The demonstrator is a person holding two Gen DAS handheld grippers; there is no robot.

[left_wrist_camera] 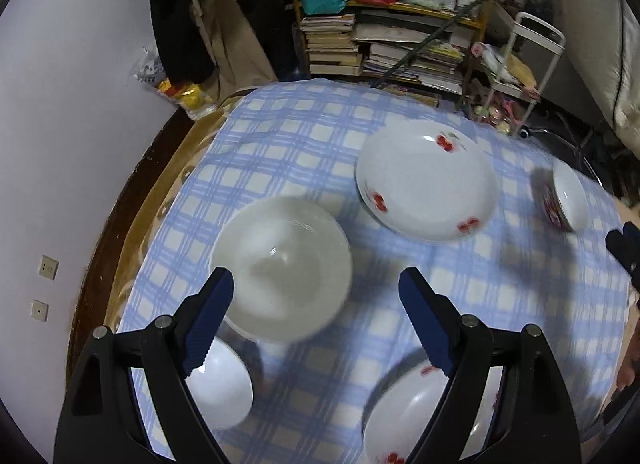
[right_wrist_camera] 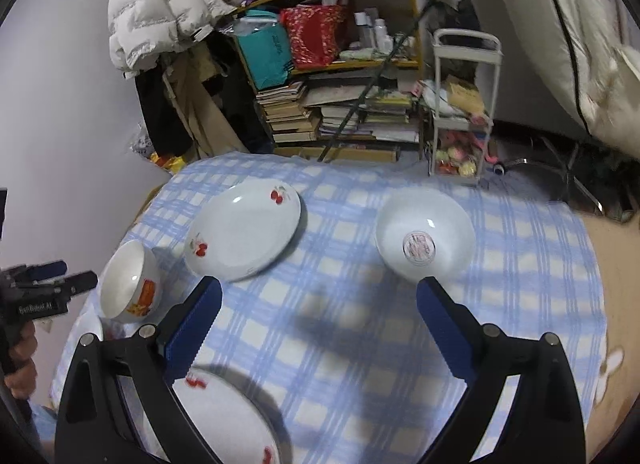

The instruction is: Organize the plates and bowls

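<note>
Left gripper [left_wrist_camera: 316, 296] gaped empty over white bowl [left_wrist_camera: 280, 268]; right gripper [right_wrist_camera: 320, 304] gaped empty, cherry plate [right_wrist_camera: 244, 234] beyond fingertips.

Separate plates [right_wrist_camera: 244, 230], bowls [right_wrist_camera: 426, 238] on tablecloth

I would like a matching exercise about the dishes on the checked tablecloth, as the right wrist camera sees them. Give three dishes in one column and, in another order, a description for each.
Column A
1. plate with red cherries
2. white bowl
3. tilted bowl

Column B
a. pink round mark on its inside bottom, far right
b. orange pattern on its outer wall, beside the left claw
c. shallow, in the far middle of the tablecloth

Pairs: 1-c, 2-a, 3-b
</note>
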